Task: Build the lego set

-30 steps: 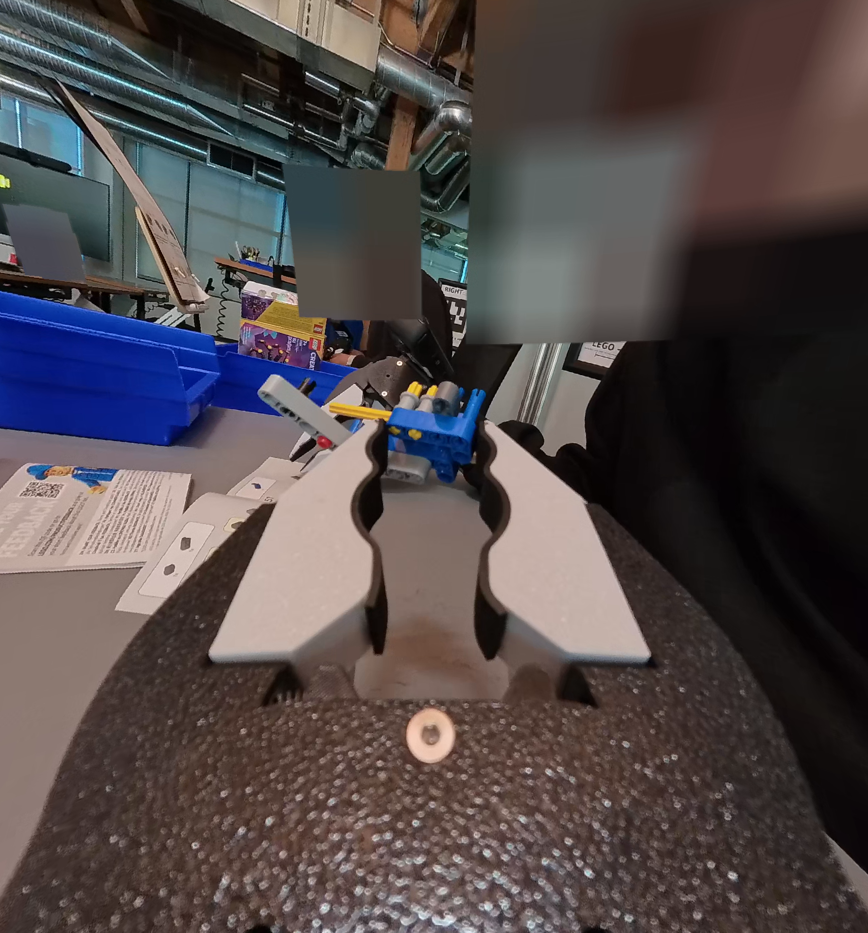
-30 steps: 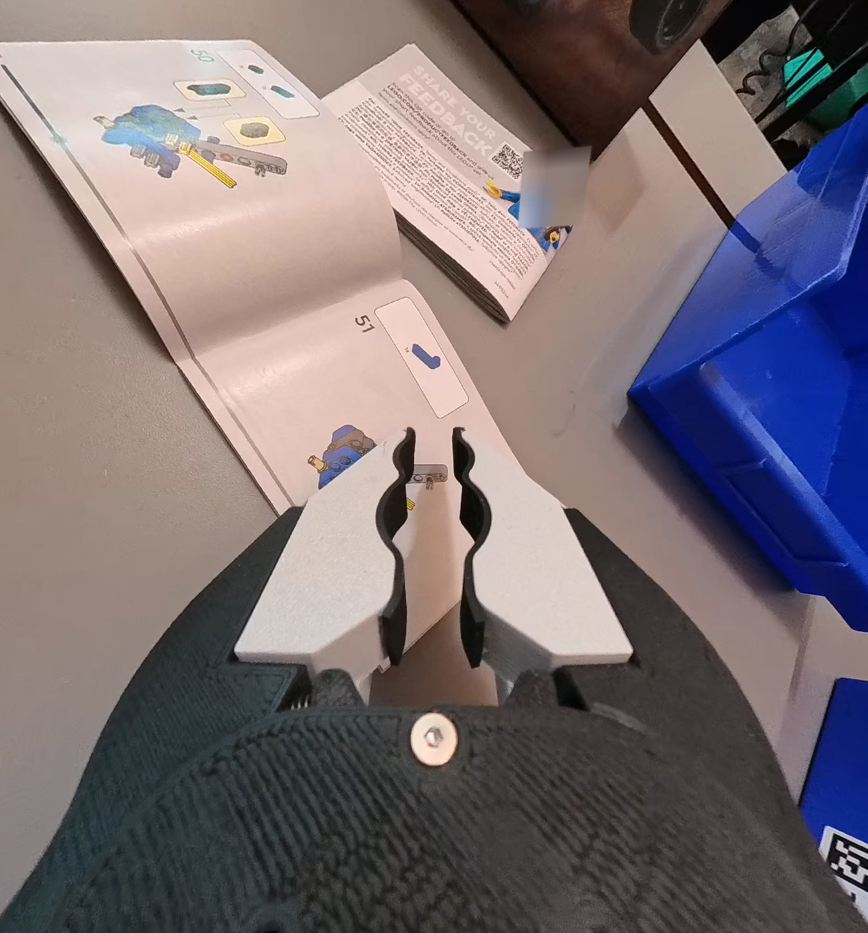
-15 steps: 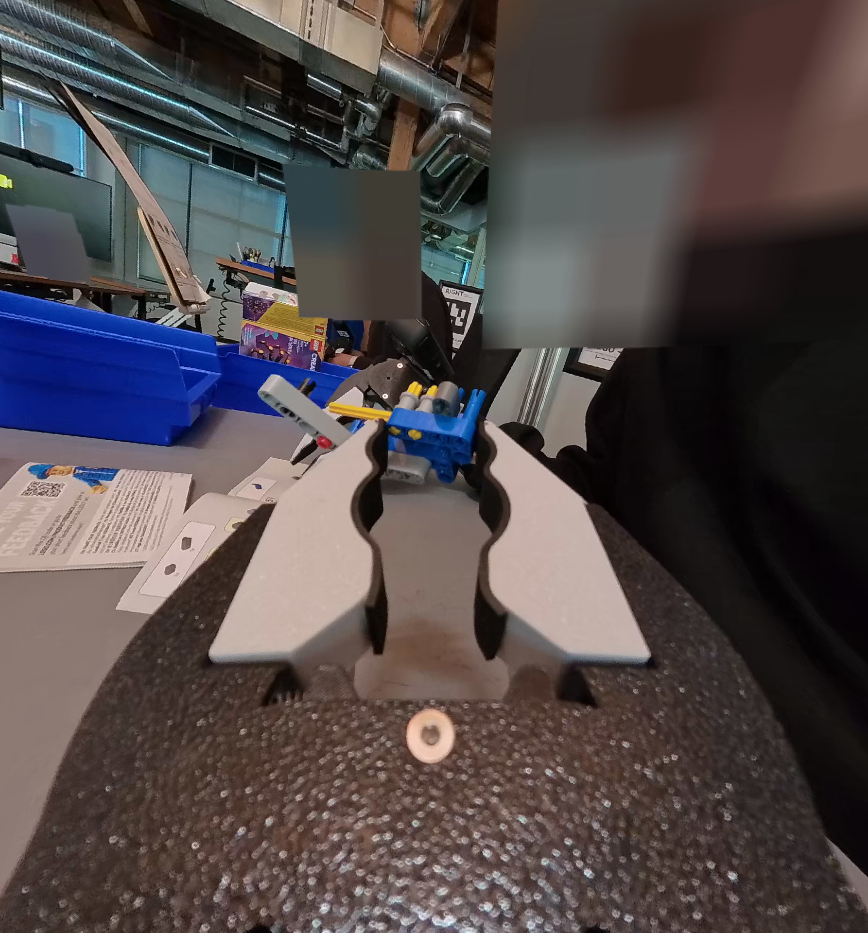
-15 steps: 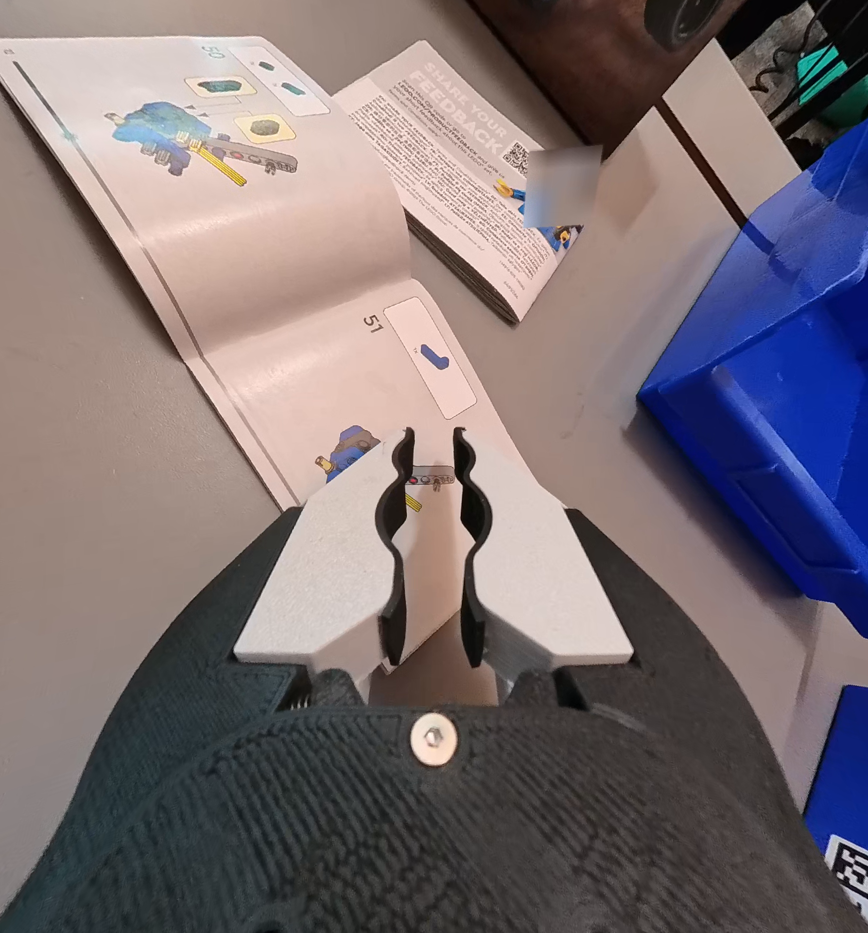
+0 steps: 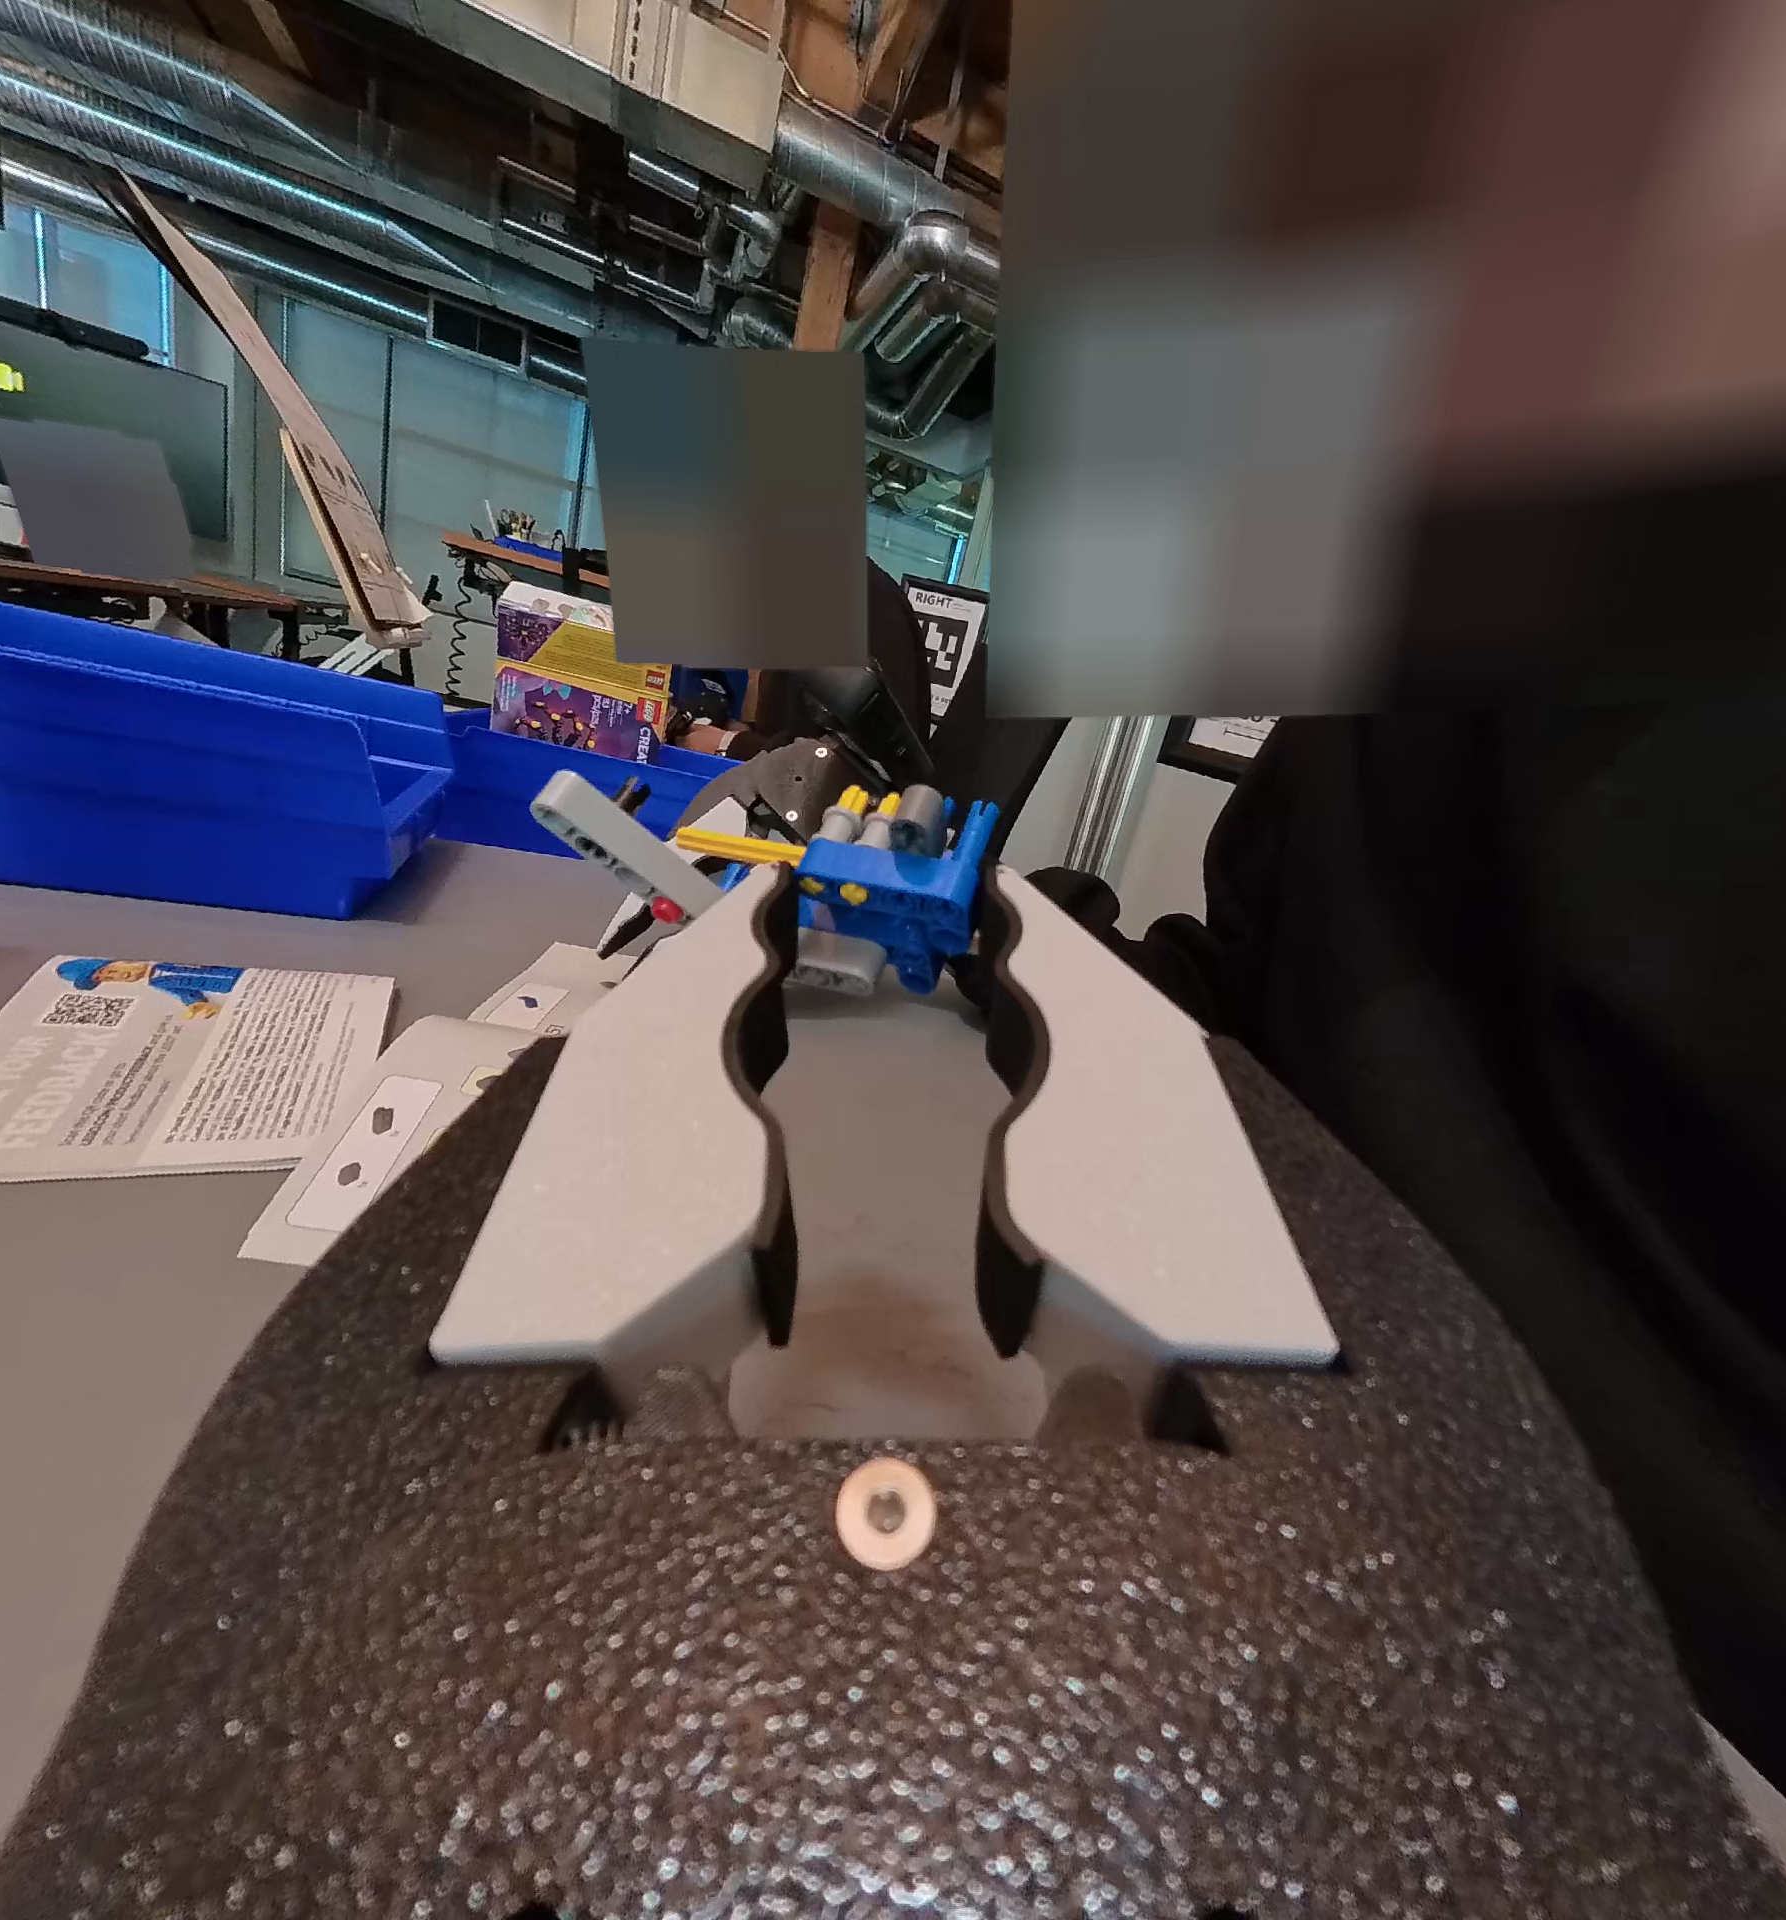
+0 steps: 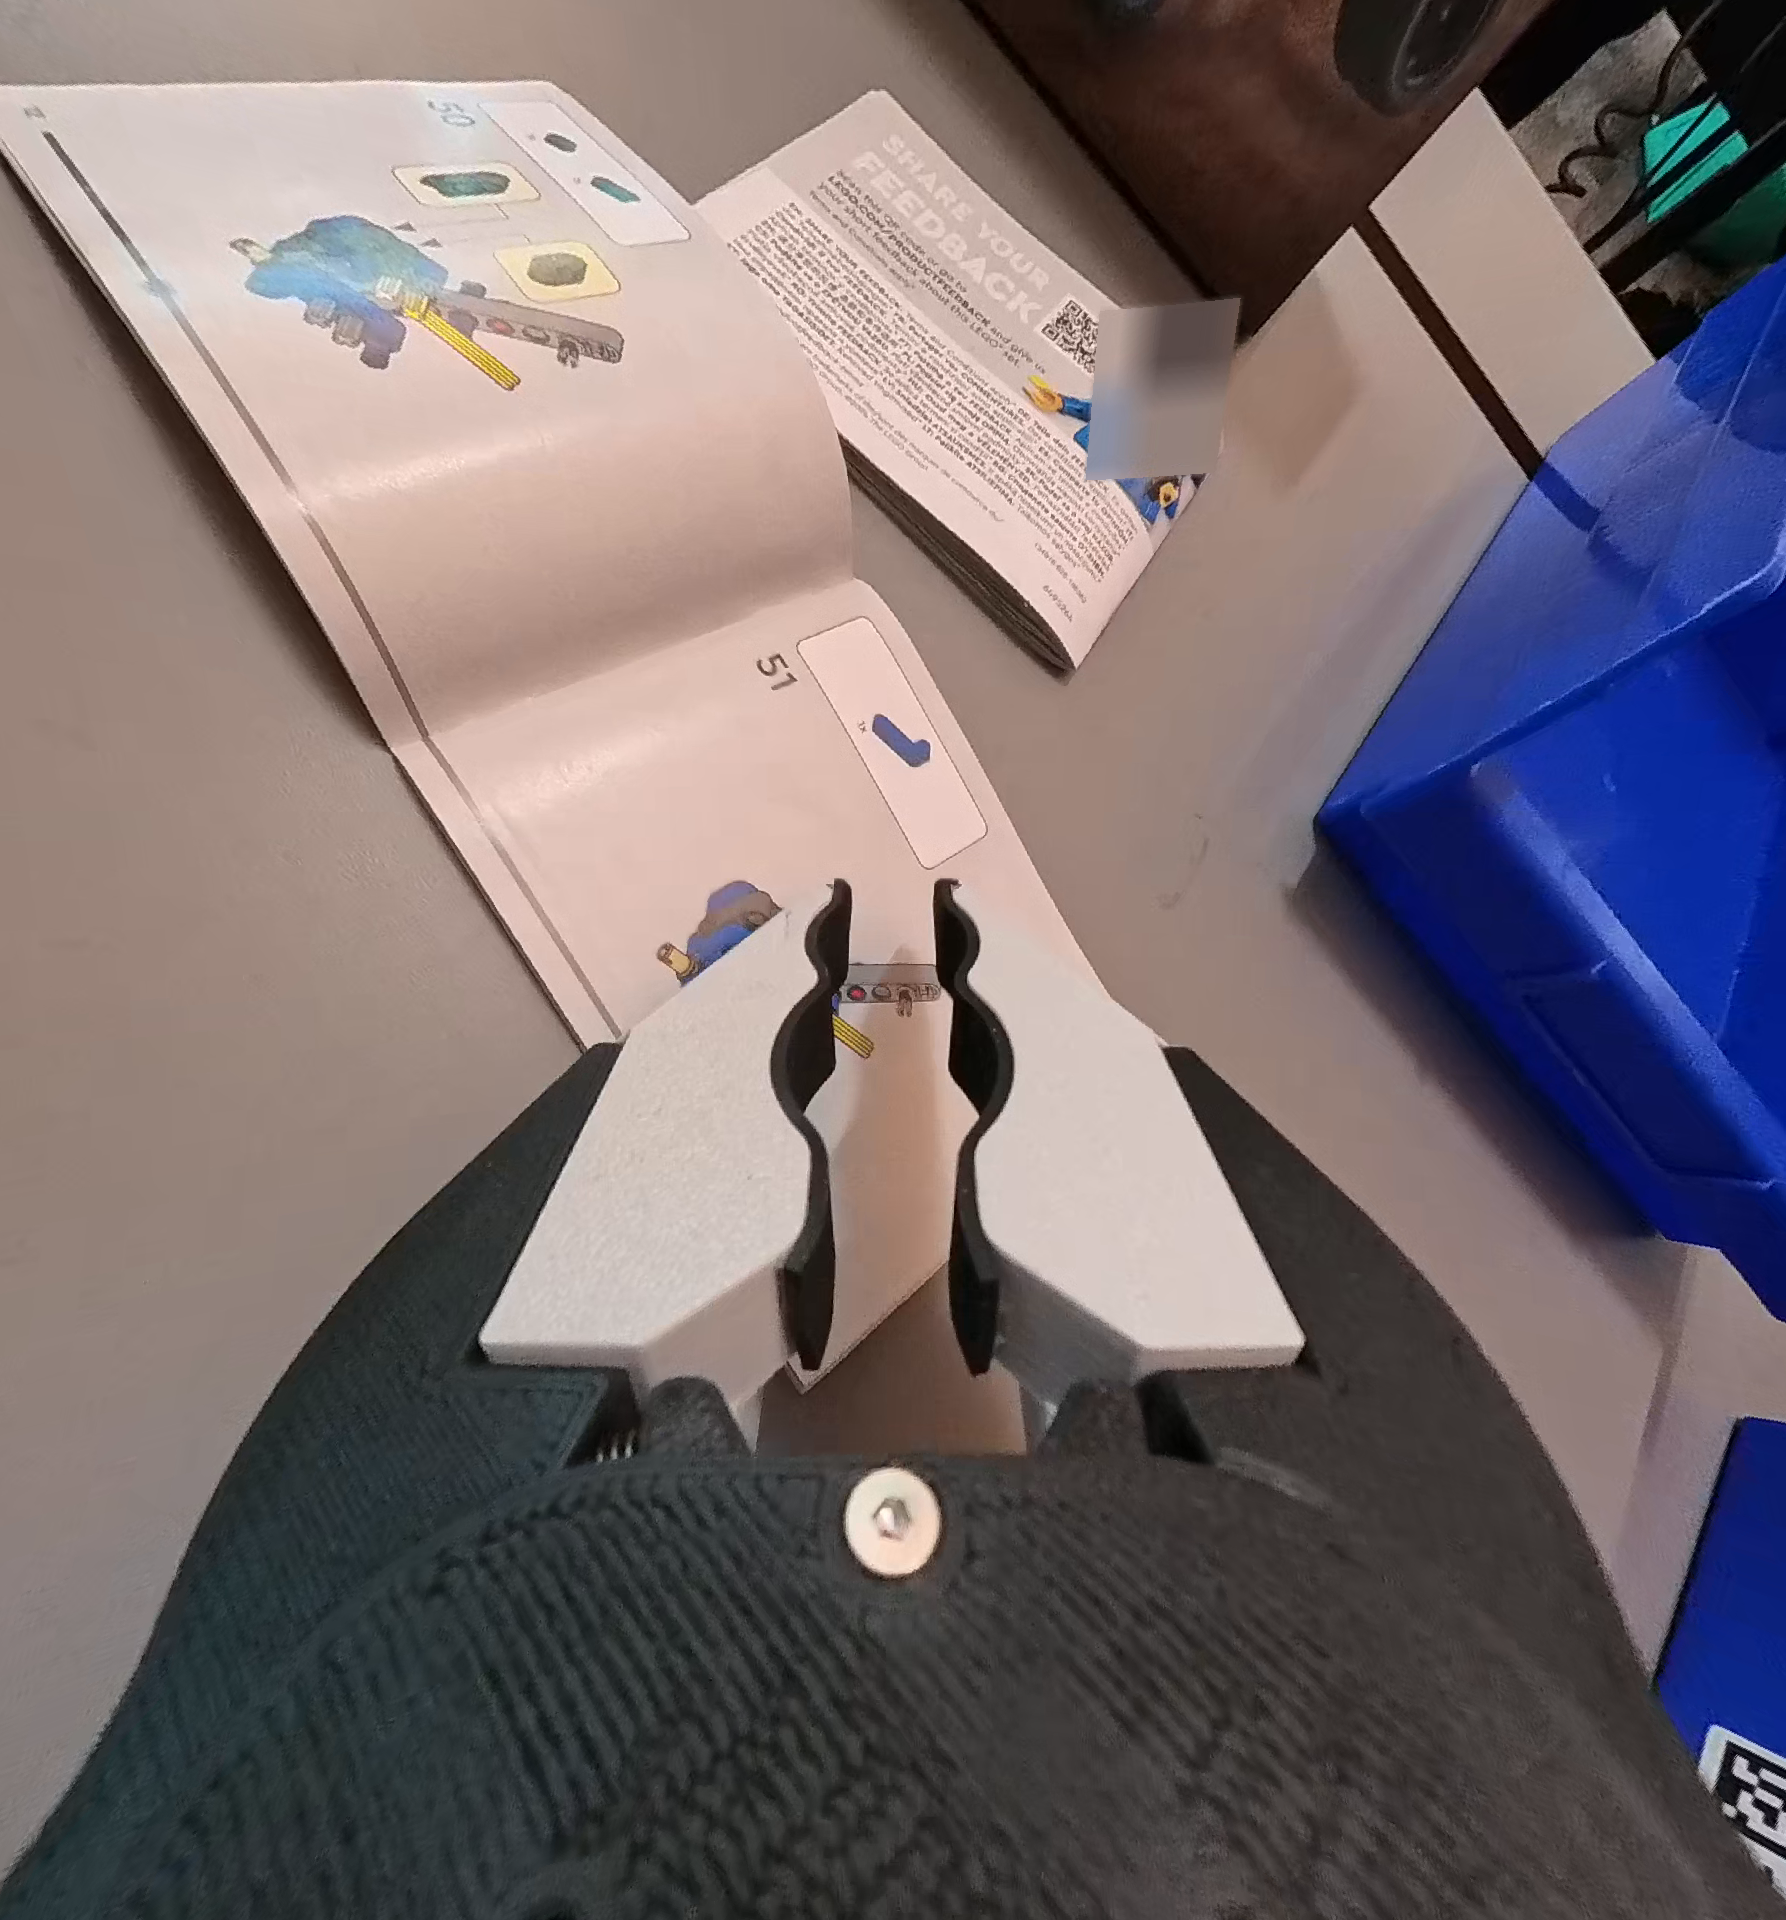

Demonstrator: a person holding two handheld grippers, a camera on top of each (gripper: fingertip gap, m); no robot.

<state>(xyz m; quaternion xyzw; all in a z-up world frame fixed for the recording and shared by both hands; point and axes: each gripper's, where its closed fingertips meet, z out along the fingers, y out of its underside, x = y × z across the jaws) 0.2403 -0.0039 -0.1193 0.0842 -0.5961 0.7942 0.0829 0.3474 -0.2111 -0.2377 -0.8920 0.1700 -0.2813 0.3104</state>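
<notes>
My left gripper (image 5: 884, 896) is shut on a small lego assembly (image 5: 894, 899) held at the fingertips above the grey table (image 5: 89, 1351). The assembly has a blue block, a long light grey beam (image 5: 614, 844) sticking out to the left, a yellow axle (image 5: 738, 847) and grey and yellow pins on top. My right gripper (image 6: 891, 894) is slightly open and empty. It hovers over the lower page of the open instruction booklet (image 6: 556, 488). That booklet also shows in the left wrist view (image 5: 380, 1132).
Blue bins stand at the table's far side (image 5: 193, 769) and to the right of my right gripper (image 6: 1647, 831). A folded leaflet (image 6: 972, 416) lies beside the booklet. A person in dark clothing (image 5: 1543, 1143) fills the right of the left wrist view.
My right gripper has drifted slightly over the booklet, so the pages sit a little further right in its view. My left gripper still holds the assembly and has barely moved.
</notes>
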